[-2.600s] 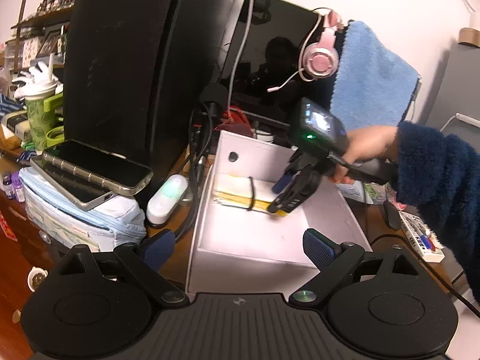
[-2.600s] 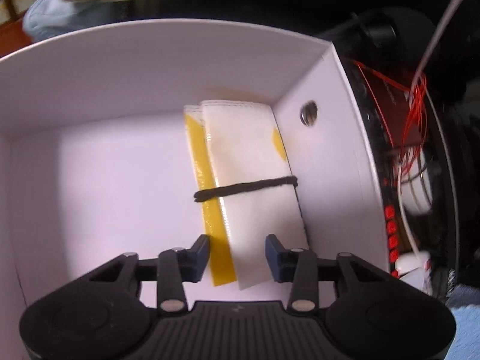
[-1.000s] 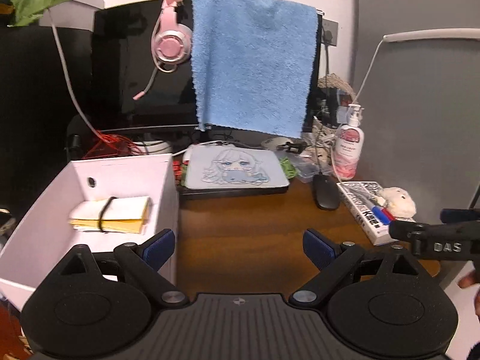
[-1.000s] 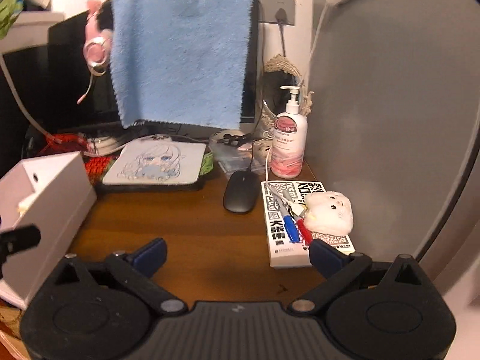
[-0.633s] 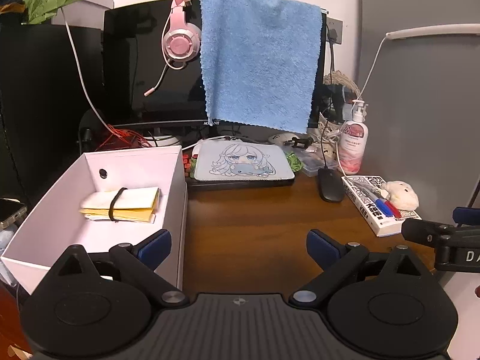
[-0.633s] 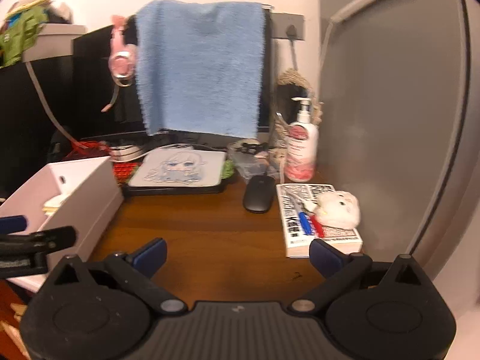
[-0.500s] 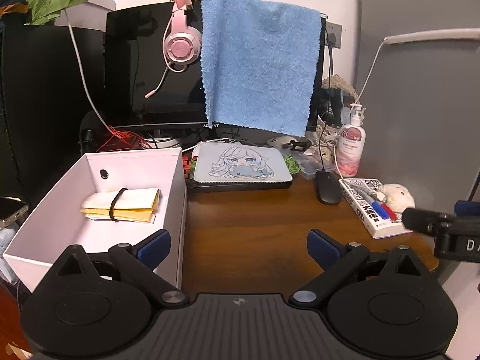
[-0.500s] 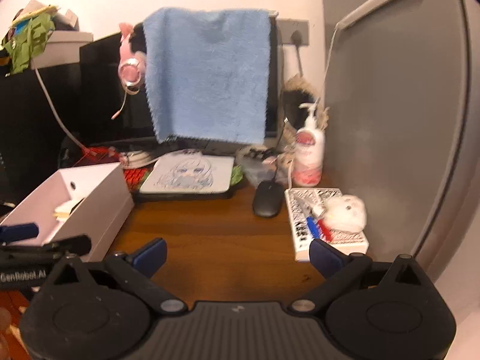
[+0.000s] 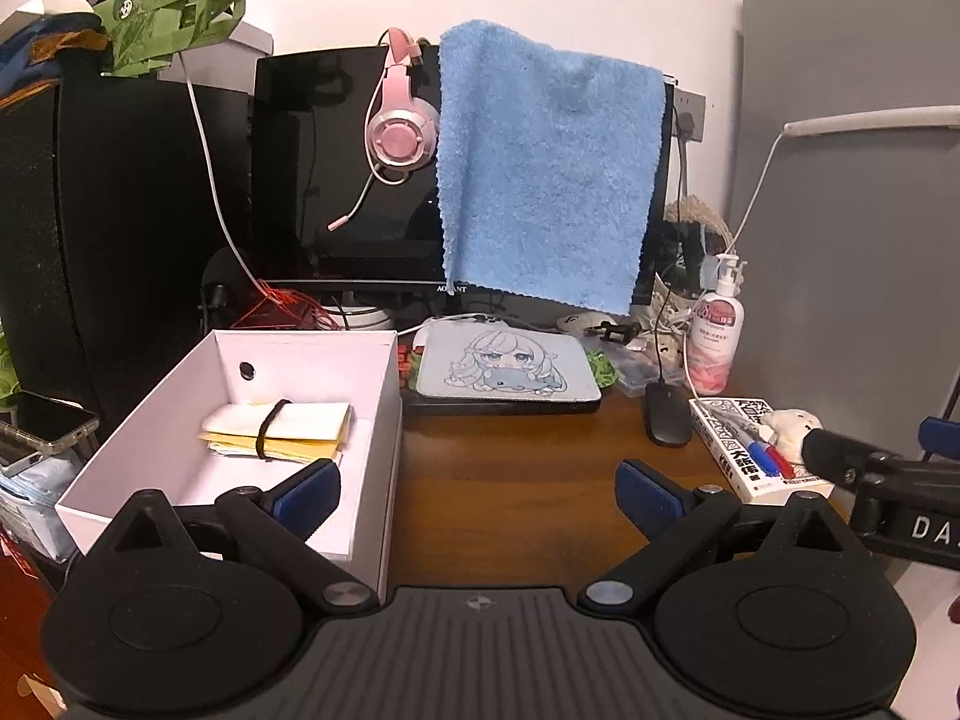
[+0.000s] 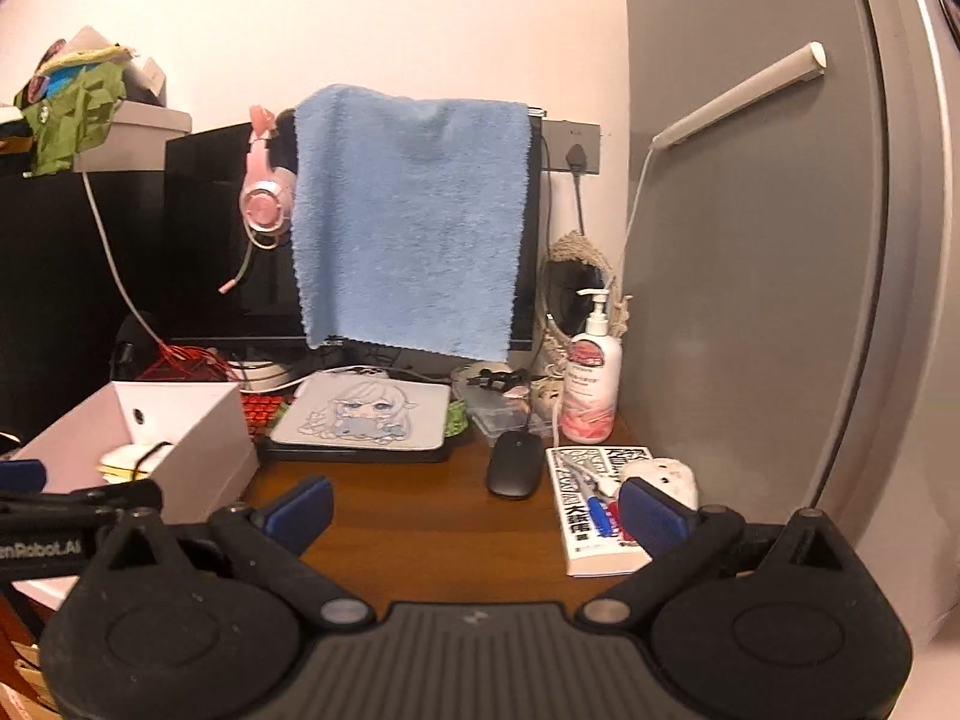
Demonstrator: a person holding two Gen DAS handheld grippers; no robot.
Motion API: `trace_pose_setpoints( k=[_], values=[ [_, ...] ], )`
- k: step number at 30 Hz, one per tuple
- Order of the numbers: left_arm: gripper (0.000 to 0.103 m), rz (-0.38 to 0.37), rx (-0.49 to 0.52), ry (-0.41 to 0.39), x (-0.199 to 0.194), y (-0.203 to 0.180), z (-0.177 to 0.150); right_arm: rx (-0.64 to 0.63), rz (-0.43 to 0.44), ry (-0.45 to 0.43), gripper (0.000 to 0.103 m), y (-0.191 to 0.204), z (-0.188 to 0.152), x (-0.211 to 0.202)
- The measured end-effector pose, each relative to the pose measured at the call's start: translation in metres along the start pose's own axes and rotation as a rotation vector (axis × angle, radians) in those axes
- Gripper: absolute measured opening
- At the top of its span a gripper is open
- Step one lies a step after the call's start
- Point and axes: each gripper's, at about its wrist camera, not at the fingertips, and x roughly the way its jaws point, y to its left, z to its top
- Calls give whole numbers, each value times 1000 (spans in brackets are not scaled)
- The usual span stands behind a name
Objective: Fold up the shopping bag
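The folded shopping bag [image 9: 279,427], white and yellow with a black elastic band around it, lies inside the white box [image 9: 384,420] at the left of the desk. From the right wrist view only a sliver of the bag [image 10: 129,457] shows over the box wall [image 10: 204,456]. My left gripper [image 9: 478,491] stands wide open above the desk's near edge with nothing between its blue-padded fingers. The right gripper [image 10: 475,509] is open too and holds nothing. Each gripper's black body shows at the edge of the other's view.
A monitor with a blue towel [image 9: 549,180] and pink headphones [image 9: 396,132] stands at the back. A cartoon-print pad [image 9: 504,369], a black mouse [image 9: 666,420], a pump bottle [image 9: 717,336] and a book [image 9: 744,450] with pens and a plush toy lie on the wooden desk [image 9: 510,510]. A grey fridge [image 10: 750,240] bounds the right.
Both grippers have pulled back from the box and risen a little. The right one let go of the bag, which now lies alone in the box. Both stand wide open.
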Motion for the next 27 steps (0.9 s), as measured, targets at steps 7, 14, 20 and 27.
trace_pose_setpoints(
  k=[7, 14, 20, 27],
  values=[
    [99, 19, 6, -7, -2, -1, 0, 8, 19, 0, 102, 5, 0, -2],
    [99, 35, 6, -11, -3, -1, 0, 12, 34, 2, 102, 8, 0, -2],
    [99, 32, 12, -6, -1, -2, -1, 26, 45, 8, 102, 7, -1, -1],
    [99, 31, 15, -3, -1, -4, -2, 44, 52, 7, 102, 4, -2, -2]
  ],
)
